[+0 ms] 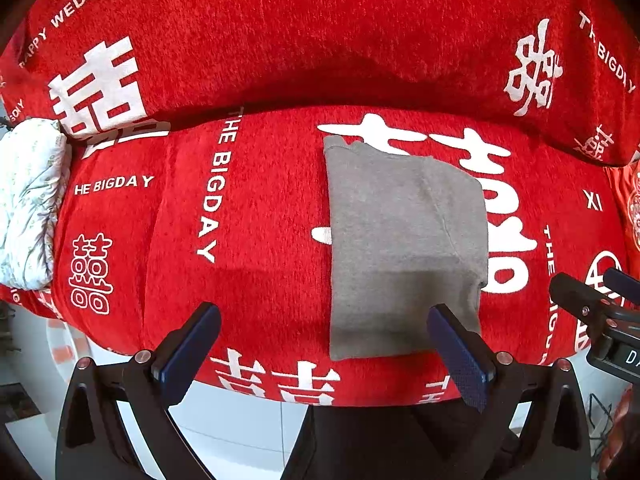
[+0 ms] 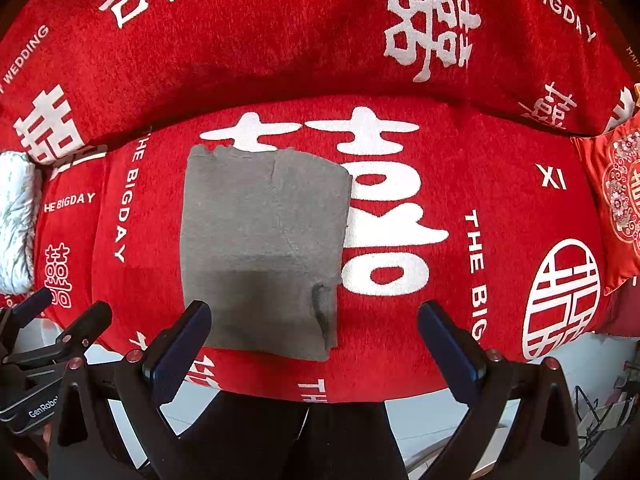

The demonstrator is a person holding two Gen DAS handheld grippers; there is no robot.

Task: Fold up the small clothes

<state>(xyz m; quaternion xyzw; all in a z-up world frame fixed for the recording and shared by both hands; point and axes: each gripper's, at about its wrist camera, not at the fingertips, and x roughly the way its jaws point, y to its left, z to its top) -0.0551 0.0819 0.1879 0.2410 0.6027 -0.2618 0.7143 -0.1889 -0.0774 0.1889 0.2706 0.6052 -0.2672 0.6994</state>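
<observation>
A small grey garment [image 1: 404, 240] lies folded into a tall rectangle on the red sofa seat [image 1: 248, 224]; it also shows in the right wrist view [image 2: 260, 252]. My left gripper [image 1: 324, 348] is open and empty, held above the seat's front edge, its right finger over the garment's near corner. My right gripper [image 2: 314, 344] is open and empty, its left finger over the garment's near left edge. Each gripper shows at the side of the other's view.
The sofa cover is red with white lettering, and its backrest [image 1: 320, 40] rises behind the seat. A white patterned cushion [image 1: 28, 200] sits at the left end. A red embroidered cushion [image 2: 616, 204] sits at the right. Pale floor [image 1: 240, 428] lies below the seat edge.
</observation>
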